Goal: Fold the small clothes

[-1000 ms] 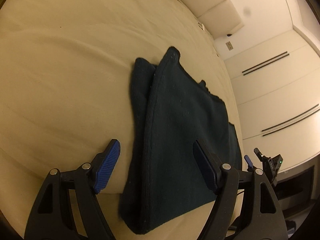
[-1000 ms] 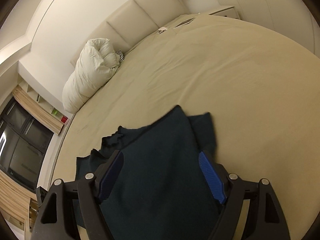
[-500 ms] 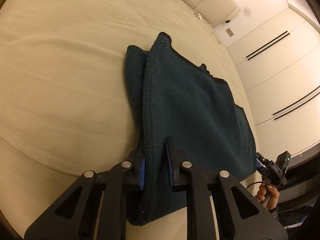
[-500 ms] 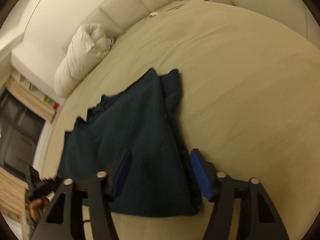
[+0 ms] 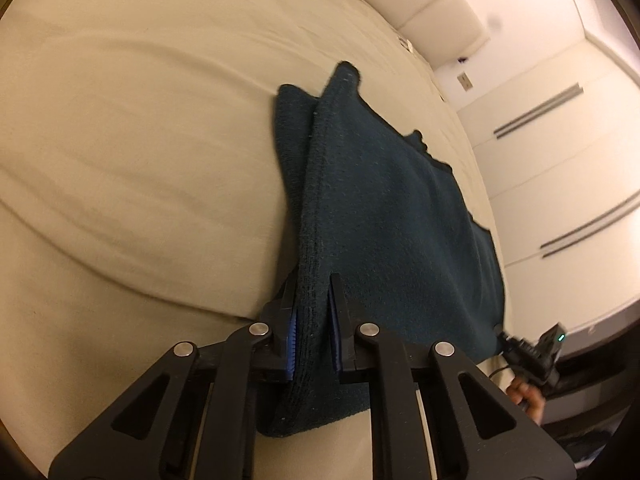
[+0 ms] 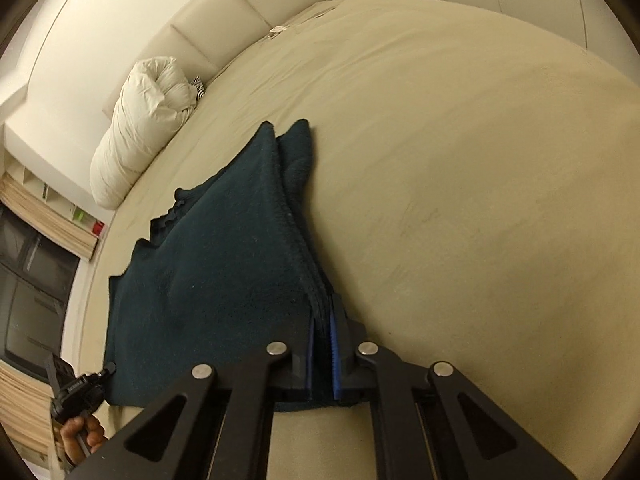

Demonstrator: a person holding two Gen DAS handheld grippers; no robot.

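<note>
A dark teal fleece garment (image 5: pixel 384 216) lies partly folded on the beige bed (image 5: pixel 140 140). My left gripper (image 5: pixel 314 312) is shut on the garment's near left edge, with the thick hem pinched between the blue pads. In the right wrist view the same garment (image 6: pixel 224 272) spreads to the left, and my right gripper (image 6: pixel 322 340) is shut on its near right edge. Each gripper shows small in the other's view: the right one at the lower right of the left wrist view (image 5: pixel 536 356), the left one at the lower left of the right wrist view (image 6: pixel 76 396).
A rolled white duvet (image 6: pixel 140 128) lies at the far left by the padded headboard (image 6: pixel 224 16). Bare beige sheet (image 6: pixel 480 200) stretches to the right of the garment. White wardrobe doors (image 5: pixel 560 160) stand past the bed's edge.
Both grippers went from wide open over the garment to shut on its near edges. The left closed first, the right closed in the last half second.
</note>
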